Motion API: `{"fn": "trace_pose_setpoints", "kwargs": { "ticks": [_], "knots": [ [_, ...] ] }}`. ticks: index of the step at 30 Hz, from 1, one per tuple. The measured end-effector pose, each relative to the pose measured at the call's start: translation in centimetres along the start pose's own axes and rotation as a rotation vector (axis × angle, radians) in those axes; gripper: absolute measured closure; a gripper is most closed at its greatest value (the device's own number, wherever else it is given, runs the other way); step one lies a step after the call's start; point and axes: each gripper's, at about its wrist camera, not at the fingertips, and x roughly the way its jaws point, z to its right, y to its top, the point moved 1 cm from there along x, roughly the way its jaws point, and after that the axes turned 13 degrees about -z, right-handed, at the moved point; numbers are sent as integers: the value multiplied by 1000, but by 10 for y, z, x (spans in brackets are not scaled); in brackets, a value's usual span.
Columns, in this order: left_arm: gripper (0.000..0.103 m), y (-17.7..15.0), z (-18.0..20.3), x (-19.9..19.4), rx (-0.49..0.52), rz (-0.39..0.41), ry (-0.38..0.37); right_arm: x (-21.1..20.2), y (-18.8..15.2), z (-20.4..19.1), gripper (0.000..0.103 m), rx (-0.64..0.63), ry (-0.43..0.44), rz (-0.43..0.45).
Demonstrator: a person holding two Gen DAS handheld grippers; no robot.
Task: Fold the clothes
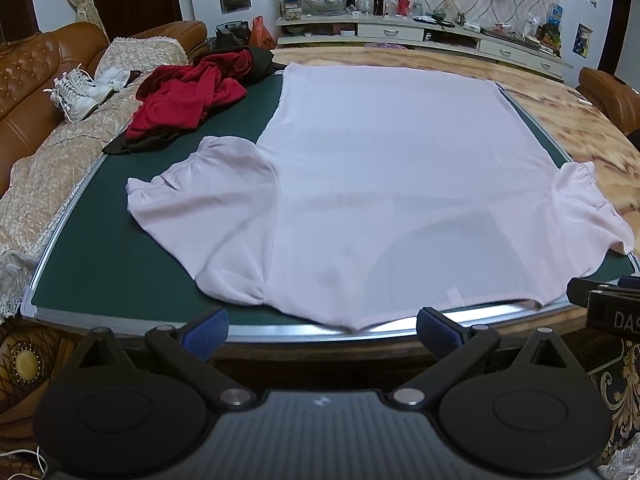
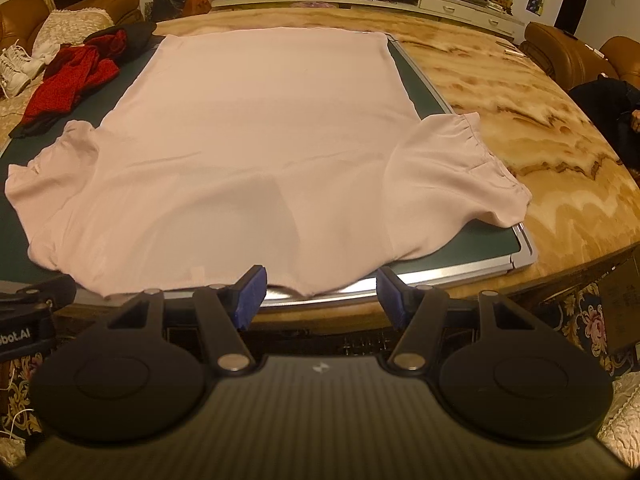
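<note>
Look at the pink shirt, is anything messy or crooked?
A little. The pink shirt lies flat, but its right sleeve spills off the green board onto the table.

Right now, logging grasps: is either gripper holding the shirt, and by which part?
Nothing held. Left gripper and right gripper both stand open near the pink shirt's neckline edge.

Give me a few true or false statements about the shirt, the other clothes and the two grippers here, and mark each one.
1. The pale pink shirt lies spread flat on the green board. True.
2. The left gripper is clamped on the shirt. False: its jaws are open, nothing between them.
3. The red garment sits crumpled beside the shirt. True.
4. The right gripper holds a sleeve. False: it is open, near the shirt's near edge.
5. The white sneakers are on the board. False: they are on the sofa.
</note>
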Motion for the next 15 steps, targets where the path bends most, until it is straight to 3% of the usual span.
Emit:
{"fn": "trace_pose_setpoints", "kwargs": {
  "ticks": [15],
  "knots": [
    [0,-29,-2,-10,-6,12,-15,-3,-34,-3,35,0,3,8]
  ]
}}
